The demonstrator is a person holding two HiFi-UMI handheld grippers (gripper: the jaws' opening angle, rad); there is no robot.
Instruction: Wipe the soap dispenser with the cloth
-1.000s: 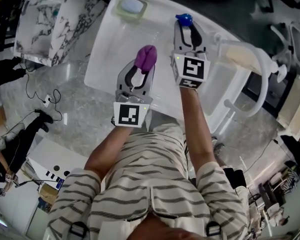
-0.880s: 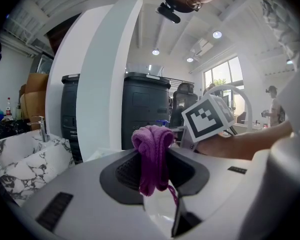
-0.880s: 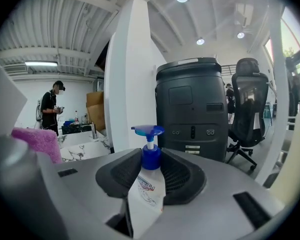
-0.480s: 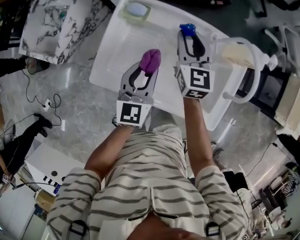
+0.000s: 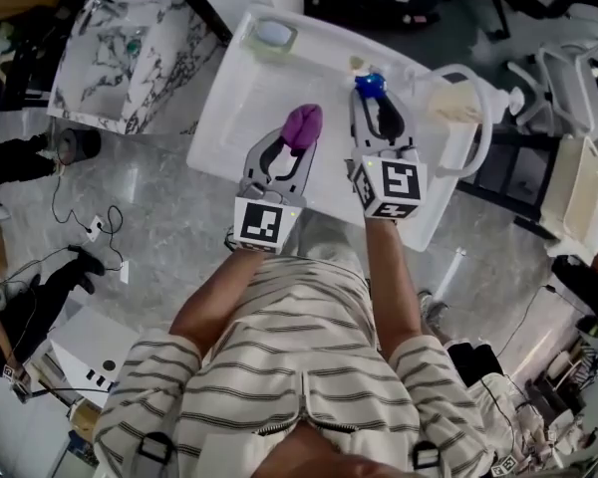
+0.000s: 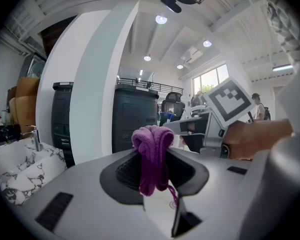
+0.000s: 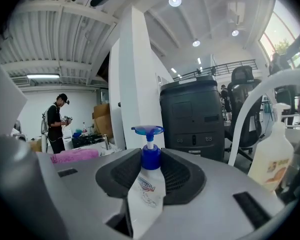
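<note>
Head view: the left claw [image 5: 297, 139] pinches a bunched purple cloth [image 5: 302, 125] over the white bench [image 5: 234, 103]. Just beside it, the right claw [image 5: 375, 103] grips the soap dispenser [image 5: 370, 85] with its blue pump at the far end. Cloth and dispenser are apart.

Left gripper view: the jaws are pressed on the cloth, which bulges above them and hangs down between.

Right gripper view: the jaws clamp the dispenser's clear bottle just under its blue collar. A white spray bottle [image 7: 270, 156] stands at the right.

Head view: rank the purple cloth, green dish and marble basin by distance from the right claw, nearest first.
1. Purple cloth, just left of the right claw.
2. Green dish, at the table's far corner.
3. Marble basin, off the table, far left.
</note>
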